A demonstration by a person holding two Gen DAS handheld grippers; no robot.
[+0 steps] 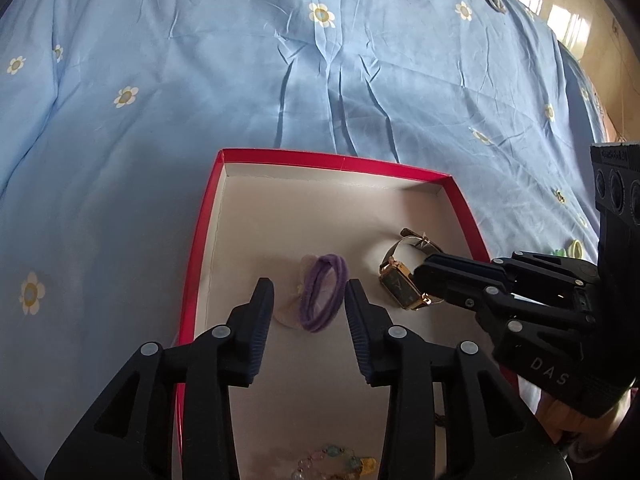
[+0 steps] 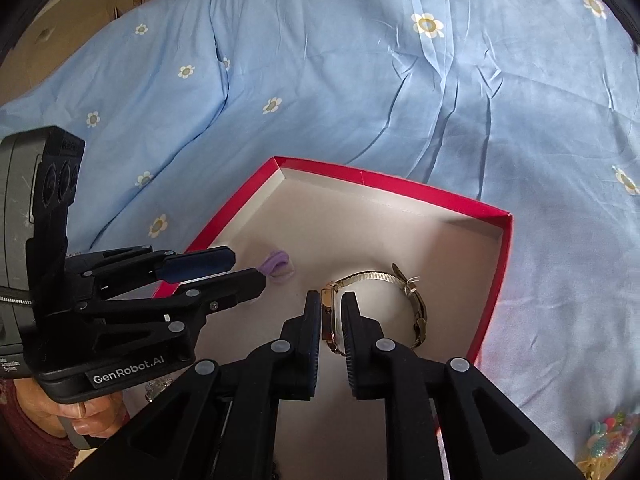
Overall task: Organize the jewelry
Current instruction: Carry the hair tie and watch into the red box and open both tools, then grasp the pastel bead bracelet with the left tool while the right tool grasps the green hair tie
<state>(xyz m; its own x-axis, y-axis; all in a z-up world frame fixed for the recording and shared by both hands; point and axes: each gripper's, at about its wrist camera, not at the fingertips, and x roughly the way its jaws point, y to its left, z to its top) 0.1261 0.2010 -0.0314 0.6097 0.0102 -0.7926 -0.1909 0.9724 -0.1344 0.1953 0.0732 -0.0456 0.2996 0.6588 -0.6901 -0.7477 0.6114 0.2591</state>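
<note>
A red box [image 1: 328, 158] with a pale inside lies on the blue flowered bedsheet. On its floor are a purple hair tie [image 1: 324, 292] resting on something translucent, and a gold watch [image 1: 400, 284] with a dark face. My left gripper [image 1: 308, 296] is open just above the box floor, and the hair tie lies loose between and beyond its fingertips. My right gripper [image 2: 331, 300] straddles the watch [image 2: 384, 276] case. The case sits by the left pad, with a slit of light at the other. From the right wrist view, the left gripper [image 2: 248, 269] sits by the hair tie [image 2: 274, 262].
A beaded bracelet [image 1: 336, 460] lies at the box's near end. Colourful beads [image 2: 608, 440] sit on the sheet right of the box [image 2: 380, 178], and a small green piece [image 1: 576, 246] is behind the right gripper [image 1: 422, 280]. A hand [image 2: 80, 416] holds the left gripper's handle.
</note>
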